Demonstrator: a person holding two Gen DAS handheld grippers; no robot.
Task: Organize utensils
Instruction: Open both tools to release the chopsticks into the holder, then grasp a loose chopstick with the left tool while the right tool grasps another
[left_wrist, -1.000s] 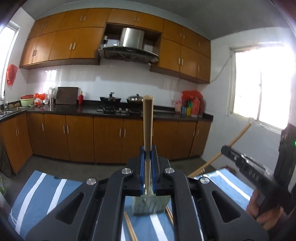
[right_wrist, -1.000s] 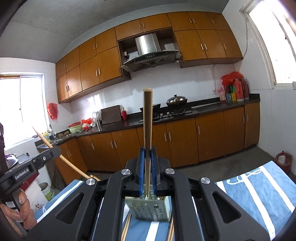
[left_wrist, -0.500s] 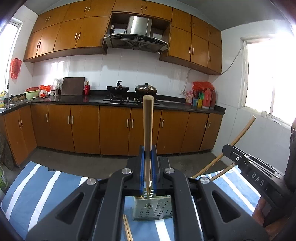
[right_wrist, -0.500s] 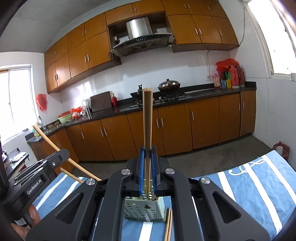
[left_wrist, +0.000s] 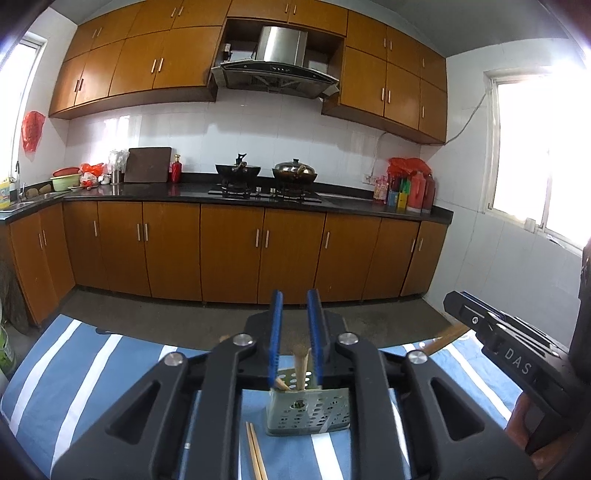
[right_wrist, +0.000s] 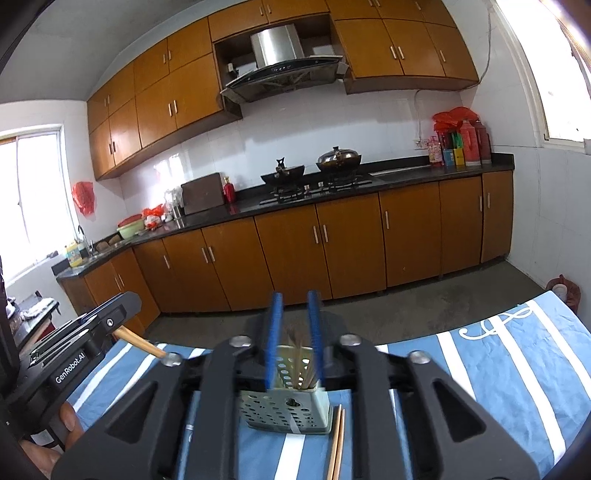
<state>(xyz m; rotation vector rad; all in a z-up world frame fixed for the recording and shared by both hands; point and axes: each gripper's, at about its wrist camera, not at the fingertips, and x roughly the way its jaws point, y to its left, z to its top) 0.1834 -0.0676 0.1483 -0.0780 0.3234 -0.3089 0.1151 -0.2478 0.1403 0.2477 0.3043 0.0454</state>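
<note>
A perforated grey utensil holder (left_wrist: 308, 411) (right_wrist: 286, 408) stands on the blue striped cloth, right under both grippers. Wooden chopsticks (left_wrist: 300, 369) (right_wrist: 301, 363) stand inside it. My left gripper (left_wrist: 295, 332) is open, its blue pads either side of the chopstick tops and apart from them. My right gripper (right_wrist: 294, 332) is open the same way above the holder. A pair of chopsticks (left_wrist: 255, 456) (right_wrist: 337, 443) lies flat on the cloth beside the holder.
The table's blue and white striped cloth (left_wrist: 74, 376) (right_wrist: 498, 369) spreads to both sides. The other gripper shows at the right edge of the left wrist view (left_wrist: 517, 365) and at the left edge of the right wrist view (right_wrist: 70, 354). Kitchen cabinets (left_wrist: 236, 251) stand beyond.
Both grippers have opened and let go of their chopsticks, which have dropped into the holder. Both cameras have tilted down toward the table.
</note>
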